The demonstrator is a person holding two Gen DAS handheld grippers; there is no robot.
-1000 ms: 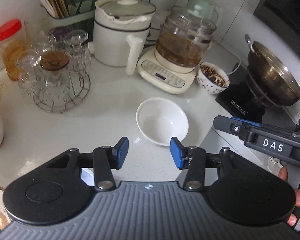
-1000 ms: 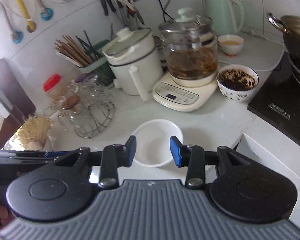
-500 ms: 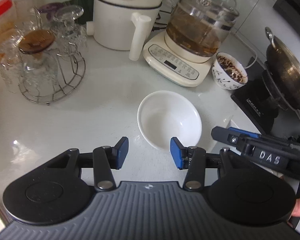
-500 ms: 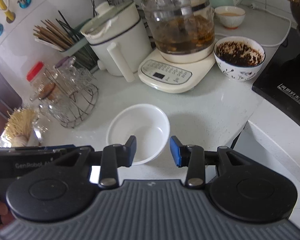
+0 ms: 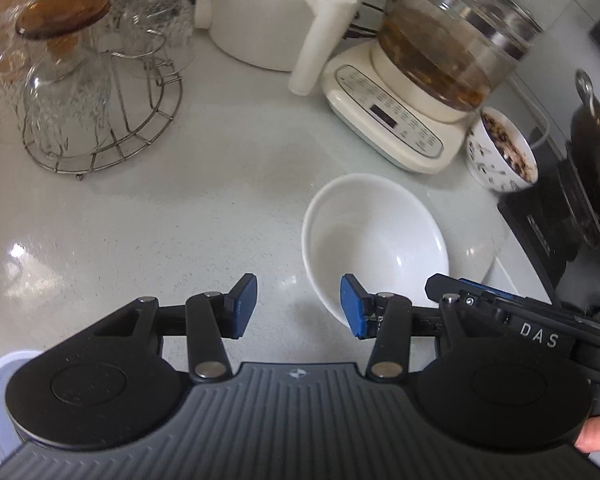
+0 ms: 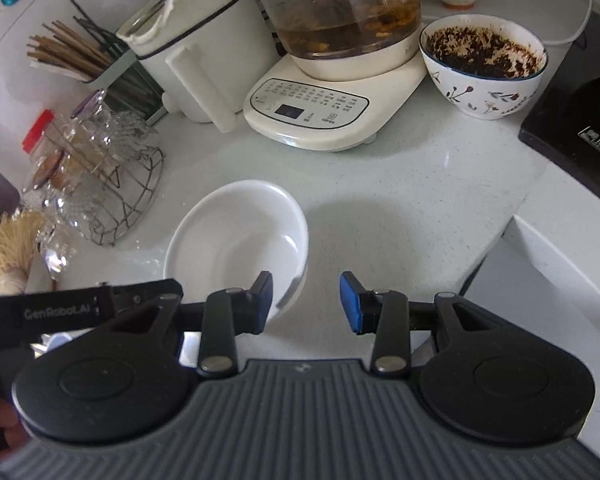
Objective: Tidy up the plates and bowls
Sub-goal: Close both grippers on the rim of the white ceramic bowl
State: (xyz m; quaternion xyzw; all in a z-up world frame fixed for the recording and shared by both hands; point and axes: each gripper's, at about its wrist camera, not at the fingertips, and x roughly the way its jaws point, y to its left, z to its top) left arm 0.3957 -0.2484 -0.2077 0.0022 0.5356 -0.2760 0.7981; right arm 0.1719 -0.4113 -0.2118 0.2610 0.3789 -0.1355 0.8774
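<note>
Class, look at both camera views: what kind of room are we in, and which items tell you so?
Most likely a home kitchen counter. Clues: a glass electric kettle on its control base, a holder of chopsticks, and a cooktop beside the white bowl.

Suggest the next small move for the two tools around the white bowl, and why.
Probably ease the right tool a little left and down so its open jaws straddle the near rim of the white bowl. Both tools are open and empty; the bowl sits upright and empty on the counter. The right tool's left finger already overlaps the rim, while the left tool sits just left of the bowl.
</note>
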